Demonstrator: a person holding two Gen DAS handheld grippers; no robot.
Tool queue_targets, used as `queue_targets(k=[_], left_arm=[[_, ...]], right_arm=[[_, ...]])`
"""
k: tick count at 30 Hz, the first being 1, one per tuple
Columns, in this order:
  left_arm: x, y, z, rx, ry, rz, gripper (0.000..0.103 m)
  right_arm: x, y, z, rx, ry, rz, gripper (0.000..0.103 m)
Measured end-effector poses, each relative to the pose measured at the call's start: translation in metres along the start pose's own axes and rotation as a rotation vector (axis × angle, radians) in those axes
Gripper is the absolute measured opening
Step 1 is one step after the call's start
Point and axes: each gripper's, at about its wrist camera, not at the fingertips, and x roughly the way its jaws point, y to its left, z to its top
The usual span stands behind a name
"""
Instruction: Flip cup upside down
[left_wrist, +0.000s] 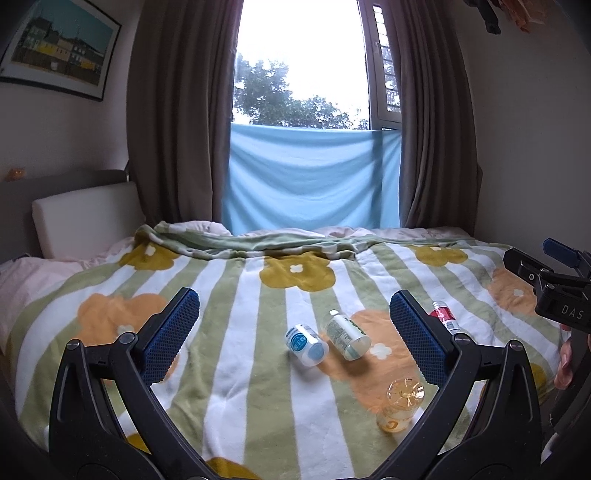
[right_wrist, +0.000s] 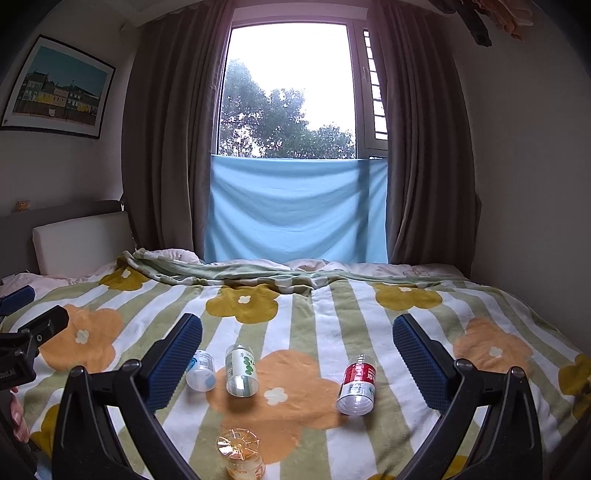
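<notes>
Four cups on blanket, one amber, seemingly inverted; both hand-held grippers spread, empty.

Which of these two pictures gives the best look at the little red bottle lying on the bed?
The right wrist view: the red bottle lies fully visible on the blanket between the open fingers. In the left wrist view, the red bottle is mostly hidden behind a blue finger pad.
</notes>
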Motion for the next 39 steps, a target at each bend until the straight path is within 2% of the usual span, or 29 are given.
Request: queue_targets(k=[39], left_arm=[[0.015, -0.003, 0.0, 0.01, 0.0, -0.006, 0.103]], right_arm=[[0.003, -0.003, 0.003, 0.003, 0.004, -0.005, 0.103]])
